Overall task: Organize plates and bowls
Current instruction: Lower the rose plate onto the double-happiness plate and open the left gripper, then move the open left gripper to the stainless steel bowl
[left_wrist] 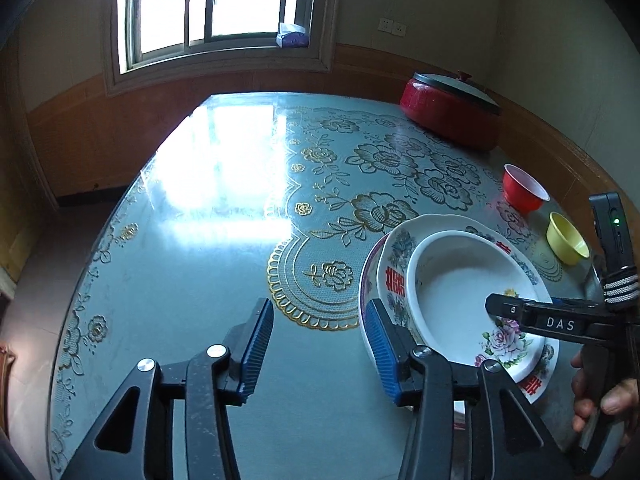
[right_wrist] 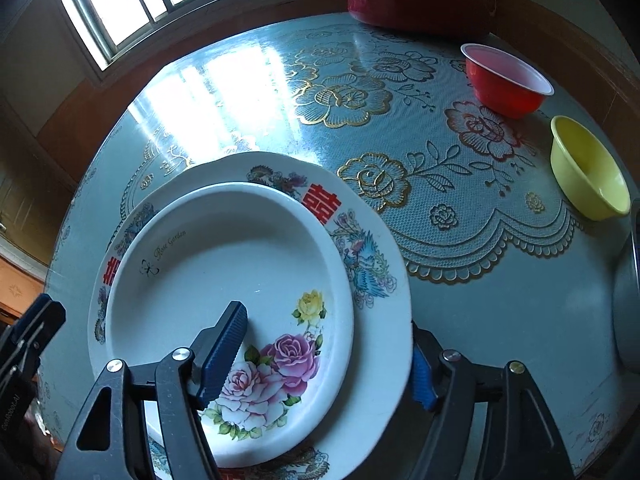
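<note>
A white rose-patterned plate (right_wrist: 224, 264) lies on a larger plate with red characters (right_wrist: 360, 248); both show in the left wrist view (left_wrist: 452, 276) with a third plate's rim (left_wrist: 365, 280) under them. My right gripper (right_wrist: 324, 352) is open, one finger over the rose plate and the other outside the stack's right edge. It shows in the left wrist view (left_wrist: 520, 312). My left gripper (left_wrist: 316, 348) is open and empty just left of the stack. A red bowl (right_wrist: 504, 80) and a yellow bowl (right_wrist: 588, 172) stand at the right.
A red lidded pot (left_wrist: 452, 112) stands at the table's far right. The table (left_wrist: 200, 240) has a glossy floral cover. A grey metal rim (right_wrist: 626, 300) shows at the right edge. A tissue box (left_wrist: 292, 36) sits on the windowsill.
</note>
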A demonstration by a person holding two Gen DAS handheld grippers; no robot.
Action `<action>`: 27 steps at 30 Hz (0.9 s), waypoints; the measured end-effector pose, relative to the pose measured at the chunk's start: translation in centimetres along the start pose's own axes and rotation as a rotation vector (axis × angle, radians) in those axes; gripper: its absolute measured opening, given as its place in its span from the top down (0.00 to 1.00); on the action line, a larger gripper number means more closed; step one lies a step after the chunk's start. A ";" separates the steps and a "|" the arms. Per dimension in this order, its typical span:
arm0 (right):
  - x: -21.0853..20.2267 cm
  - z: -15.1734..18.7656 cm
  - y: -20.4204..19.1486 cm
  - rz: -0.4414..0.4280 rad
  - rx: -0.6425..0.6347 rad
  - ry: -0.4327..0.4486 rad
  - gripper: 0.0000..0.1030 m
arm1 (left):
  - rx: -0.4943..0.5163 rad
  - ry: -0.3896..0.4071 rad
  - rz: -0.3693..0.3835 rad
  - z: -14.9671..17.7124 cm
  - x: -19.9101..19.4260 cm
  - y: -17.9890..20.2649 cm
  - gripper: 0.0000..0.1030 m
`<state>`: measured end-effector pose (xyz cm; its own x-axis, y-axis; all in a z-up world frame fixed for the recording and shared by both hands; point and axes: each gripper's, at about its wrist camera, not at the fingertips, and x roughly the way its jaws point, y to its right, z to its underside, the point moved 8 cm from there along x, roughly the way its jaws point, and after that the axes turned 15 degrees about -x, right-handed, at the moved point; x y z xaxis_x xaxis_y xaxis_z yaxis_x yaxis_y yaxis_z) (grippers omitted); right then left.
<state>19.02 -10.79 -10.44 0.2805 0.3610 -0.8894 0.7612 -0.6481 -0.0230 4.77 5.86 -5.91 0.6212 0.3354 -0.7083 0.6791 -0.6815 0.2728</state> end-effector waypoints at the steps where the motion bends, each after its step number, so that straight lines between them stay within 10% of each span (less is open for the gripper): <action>1: -0.2 0.3 -0.4 0.004 -0.007 -0.003 0.24 | 0.006 0.006 -0.002 -0.1 -0.1 0.1 0.51; 27: -6.5 2.8 0.8 0.012 0.123 0.205 0.22 | 0.220 0.039 0.089 0.7 -1.4 4.8 0.48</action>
<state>16.12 -15.51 -5.96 0.4113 0.4734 -0.7789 0.6839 -0.7252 -0.0796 6.85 1.65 -4.11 0.6923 0.2899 -0.6609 0.5222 -0.8333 0.1815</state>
